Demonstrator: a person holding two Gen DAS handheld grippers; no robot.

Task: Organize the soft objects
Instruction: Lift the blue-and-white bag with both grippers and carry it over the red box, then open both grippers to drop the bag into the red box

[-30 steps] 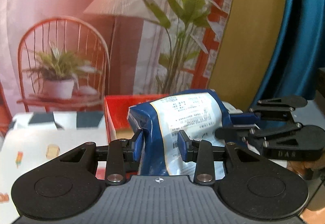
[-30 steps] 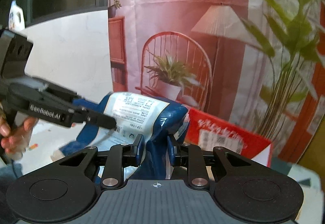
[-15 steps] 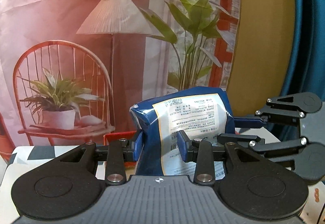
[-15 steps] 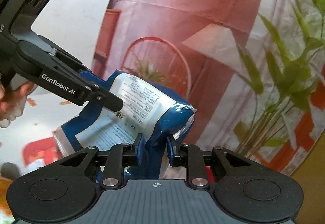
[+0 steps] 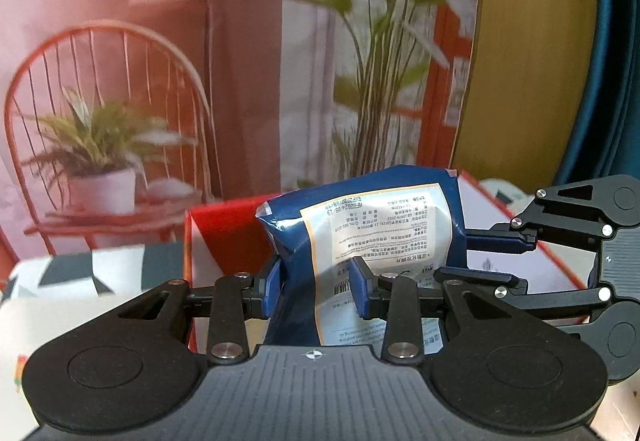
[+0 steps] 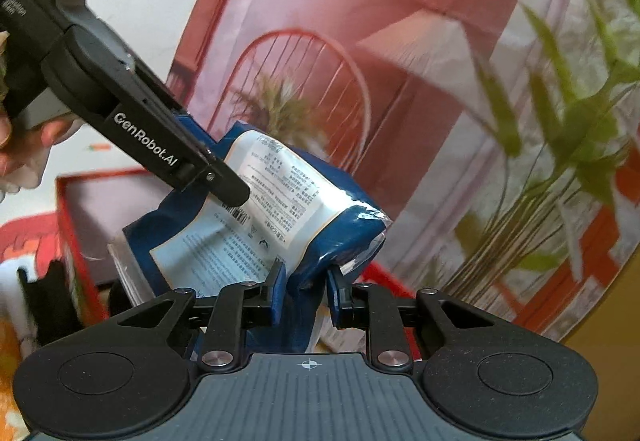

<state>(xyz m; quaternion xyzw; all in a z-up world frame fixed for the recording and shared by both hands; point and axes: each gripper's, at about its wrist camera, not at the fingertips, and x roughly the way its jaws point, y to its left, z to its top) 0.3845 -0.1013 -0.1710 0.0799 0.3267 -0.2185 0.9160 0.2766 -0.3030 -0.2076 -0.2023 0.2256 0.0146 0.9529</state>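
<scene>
Both tongs are clamped on the blue soft pack (image 5: 372, 237): left tongs (image 5: 316, 291) near one end, right tongs (image 6: 306, 291) on the other. Since a second ago it's swung over the red box (image 5: 224, 225) (drop-off next, I'd guess).

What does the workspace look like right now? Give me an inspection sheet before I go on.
Surface: pale patterned cloth under everything.
Job's things: blue soft packet with white label, held in the air above the open red box; box interior looks white in the left view.
Clutter: a dark object left of the box, too blurred to identify.
Grippers: left tongs shut on one end of the packet; right tongs shut on the other end.
Cables: nothing seen.
Surroundings: printed backdrop showing a chair, lamp and plants; yellow panel and teal curtain on the right.
</scene>
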